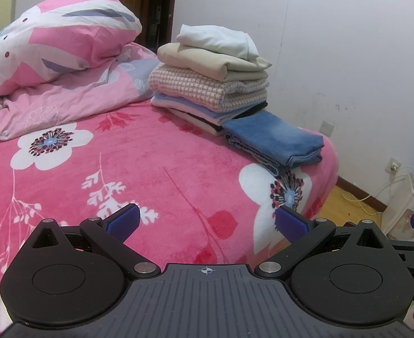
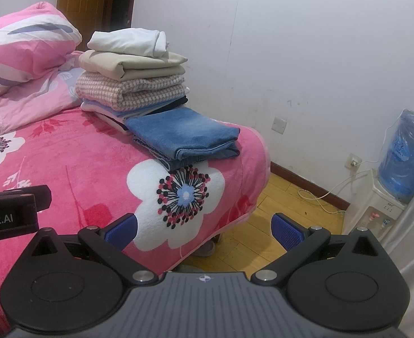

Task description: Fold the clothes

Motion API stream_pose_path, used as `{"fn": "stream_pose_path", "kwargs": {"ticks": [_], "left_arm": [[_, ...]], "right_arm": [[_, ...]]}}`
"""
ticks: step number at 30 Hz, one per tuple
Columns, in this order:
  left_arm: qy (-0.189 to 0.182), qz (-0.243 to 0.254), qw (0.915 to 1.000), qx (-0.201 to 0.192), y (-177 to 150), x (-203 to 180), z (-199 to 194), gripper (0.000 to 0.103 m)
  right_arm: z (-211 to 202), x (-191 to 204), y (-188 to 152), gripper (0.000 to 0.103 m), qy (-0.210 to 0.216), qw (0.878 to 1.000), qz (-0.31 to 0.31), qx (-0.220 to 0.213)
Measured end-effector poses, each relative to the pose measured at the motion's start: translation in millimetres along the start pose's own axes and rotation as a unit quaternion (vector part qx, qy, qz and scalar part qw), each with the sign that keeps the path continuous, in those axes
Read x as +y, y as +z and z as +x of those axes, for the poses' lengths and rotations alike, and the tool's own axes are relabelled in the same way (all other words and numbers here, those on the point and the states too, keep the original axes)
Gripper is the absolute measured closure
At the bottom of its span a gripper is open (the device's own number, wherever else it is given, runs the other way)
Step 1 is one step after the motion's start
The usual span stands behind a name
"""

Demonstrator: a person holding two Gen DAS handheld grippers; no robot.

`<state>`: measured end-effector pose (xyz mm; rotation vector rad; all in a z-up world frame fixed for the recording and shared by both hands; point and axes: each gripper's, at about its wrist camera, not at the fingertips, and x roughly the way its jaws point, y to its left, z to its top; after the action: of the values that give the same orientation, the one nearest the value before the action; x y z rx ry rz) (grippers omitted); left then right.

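A stack of folded clothes (image 1: 209, 81) sits on the bed (image 1: 150, 169) near its far right corner, close to the wall (image 1: 333, 42). Folded jeans (image 1: 274, 140) lie just in front of the stack and to its right, touching its base, near the bed's right edge. A heaped quilt (image 1: 60, 56) lies to the left of the stack, at the back of the bed. Right of the bed, on the floor (image 2: 285, 202) against the wall, stands a water dispenser (image 2: 381, 208) with a bottle (image 2: 404, 157) on top. A door (image 2: 94, 0) stands behind the quilt.
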<state>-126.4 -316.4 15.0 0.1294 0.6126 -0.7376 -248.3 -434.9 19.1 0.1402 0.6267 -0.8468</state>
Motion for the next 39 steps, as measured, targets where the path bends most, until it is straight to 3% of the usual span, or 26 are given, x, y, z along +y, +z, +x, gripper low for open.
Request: {"fn": "stream_pose_path", "kwargs": {"ticks": [39], "left_arm": [[0.005, 0.0, 1.0, 0.001, 1, 1, 1, 0.0]], "right_arm": [[0, -8, 5, 0.0, -0.004, 1.0, 0.013, -0.006]]}}
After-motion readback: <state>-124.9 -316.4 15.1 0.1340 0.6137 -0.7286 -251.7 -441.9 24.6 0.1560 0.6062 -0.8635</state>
